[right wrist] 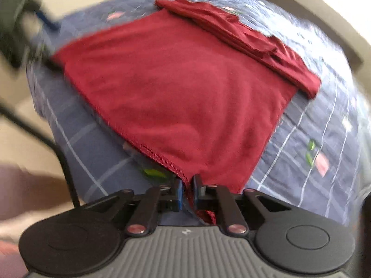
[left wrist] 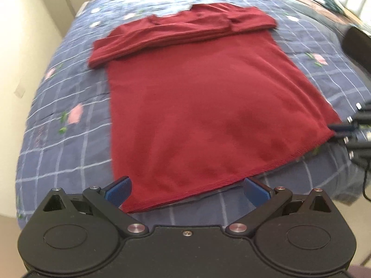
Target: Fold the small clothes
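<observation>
From your left wrist view, your left claw point(left wrist: 186, 191) gapes wide, straddling the near hem corner of the red shirt point(left wrist: 208, 106), spread ahead on the checked quilt point(left wrist: 69, 139). From your right wrist view, your right claw point(right wrist: 187, 191) pinches the shirt's point(right wrist: 180, 92) stitched hem corner, fabric bunching behind its fingers.

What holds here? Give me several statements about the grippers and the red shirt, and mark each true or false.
1. The right gripper is shut on the hem of the red shirt. True.
2. The left gripper has also clamped the hem. False: its jaws stand wide open at the near corner, with no cloth between them.
3. The shirt's sleeves are folded across its far end. True.
4. The shirt lies on a bare wooden table. False: it lies on a blue checked quilt with pink flowers.
5. The shirt is rolled into a ball. False: its body lies spread flat.
</observation>
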The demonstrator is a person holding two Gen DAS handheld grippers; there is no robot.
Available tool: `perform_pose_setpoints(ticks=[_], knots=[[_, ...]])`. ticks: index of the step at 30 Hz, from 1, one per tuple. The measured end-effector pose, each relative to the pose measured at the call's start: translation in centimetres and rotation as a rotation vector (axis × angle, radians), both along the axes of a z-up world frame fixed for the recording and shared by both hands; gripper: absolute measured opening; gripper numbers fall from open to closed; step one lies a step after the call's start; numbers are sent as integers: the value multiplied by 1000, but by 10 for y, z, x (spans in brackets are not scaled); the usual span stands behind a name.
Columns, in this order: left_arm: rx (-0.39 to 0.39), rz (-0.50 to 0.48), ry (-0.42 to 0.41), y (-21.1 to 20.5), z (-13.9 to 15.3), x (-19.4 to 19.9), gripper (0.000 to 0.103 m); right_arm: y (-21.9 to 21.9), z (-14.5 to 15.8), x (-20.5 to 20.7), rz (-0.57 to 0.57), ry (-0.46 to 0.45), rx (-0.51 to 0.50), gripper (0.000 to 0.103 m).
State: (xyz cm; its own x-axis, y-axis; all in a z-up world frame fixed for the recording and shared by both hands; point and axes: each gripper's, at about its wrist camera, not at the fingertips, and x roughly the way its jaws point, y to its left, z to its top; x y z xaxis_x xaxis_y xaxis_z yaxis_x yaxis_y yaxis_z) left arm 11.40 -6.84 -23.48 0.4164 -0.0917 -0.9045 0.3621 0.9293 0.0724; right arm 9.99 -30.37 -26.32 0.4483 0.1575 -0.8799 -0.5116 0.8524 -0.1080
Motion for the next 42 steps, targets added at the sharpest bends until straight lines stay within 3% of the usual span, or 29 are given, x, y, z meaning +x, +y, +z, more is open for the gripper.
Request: perform_pose_setpoints(ticks=[4, 7, 14, 20, 24, 30, 32, 34, 36, 37, 40, 42], knots=[[-67, -76, 13, -12, -5, -4, 102, -18, 22, 23, -96, 51, 145, 6], [-63, -111, 5, -27, -16, -7, 102, -24, 34, 35, -122, 67, 197, 6], [102, -144, -107, -49, -41, -5, 102, -33, 50, 50, -166, 86, 272, 6], [232, -154, -110, -39, -62, 2, 87, -35, 59, 55, -169, 68, 277, 6], [273, -120, -118, -17, -58, 5, 80, -35, 59, 57, -176, 71, 286, 6], [284, -97, -113, 3, -55, 10, 80, -34, 58, 64, -201, 65, 287, 6], [276, -92, -113, 7, -55, 13, 72, -35, 60, 67, -218, 53, 287, 6], [272, -82, -105, 11, -54, 15, 54, -34, 61, 71, -231, 47, 286, 6], [276, -54, -102, 16, -52, 20, 45, -35, 61, 75, -240, 54, 278, 6], [265, -38, -98, 18, -50, 22, 33, -34, 61, 78, -246, 58, 275, 6], [166, 25, -69, 32, -36, 38, 11, -32, 63, 87, -259, 55, 257, 6], [78, 67, -54, 40, -25, 52, 5, -31, 65, 94, -272, 42, 250, 6]])
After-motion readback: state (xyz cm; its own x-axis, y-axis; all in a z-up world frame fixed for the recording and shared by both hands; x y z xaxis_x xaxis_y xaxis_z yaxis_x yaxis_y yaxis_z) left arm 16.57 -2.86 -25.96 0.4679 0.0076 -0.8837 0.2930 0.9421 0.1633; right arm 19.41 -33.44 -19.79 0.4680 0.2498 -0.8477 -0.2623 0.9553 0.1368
